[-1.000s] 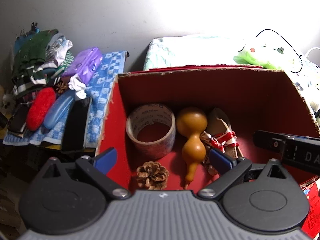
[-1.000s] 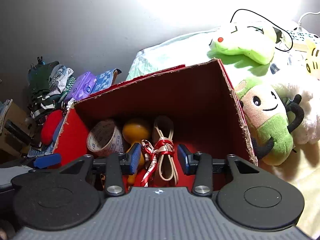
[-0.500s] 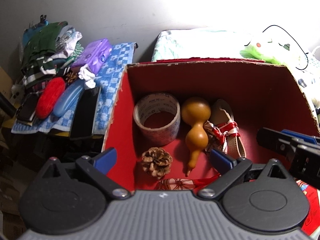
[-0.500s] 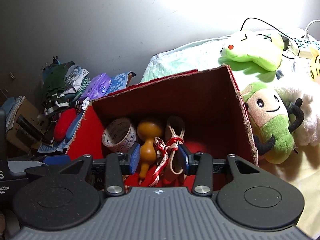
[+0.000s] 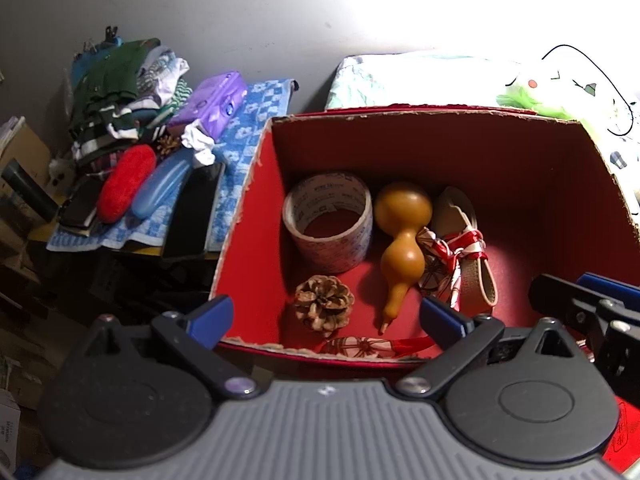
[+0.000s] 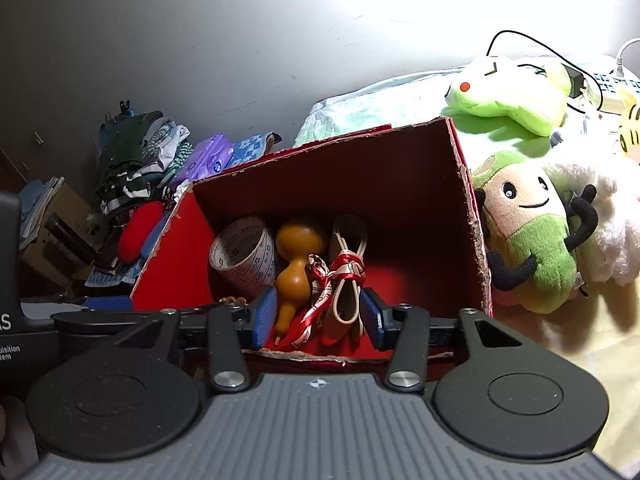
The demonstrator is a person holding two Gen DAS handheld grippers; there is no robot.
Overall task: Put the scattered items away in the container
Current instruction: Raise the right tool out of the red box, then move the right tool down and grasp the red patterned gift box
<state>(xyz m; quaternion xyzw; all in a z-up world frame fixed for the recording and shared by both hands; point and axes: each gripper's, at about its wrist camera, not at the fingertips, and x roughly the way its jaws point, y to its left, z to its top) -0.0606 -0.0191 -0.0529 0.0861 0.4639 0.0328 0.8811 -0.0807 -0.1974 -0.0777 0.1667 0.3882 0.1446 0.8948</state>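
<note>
A red cardboard box holds a tape roll, an orange gourd, a pine cone, and a beige strap bundle tied with a red-and-white ribbon. My left gripper is open and empty above the box's near rim. My right gripper is open and empty above the near rim; it shows in the left wrist view at the right.
Left of the box, a blue checked cloth carries a purple pack, a red pouch, a blue case and folded clothes. Plush toys lie right of the box on the bed.
Both grippers have drawn back and risen from inside the box, so the near rim now shows. The items stay in the box.
</note>
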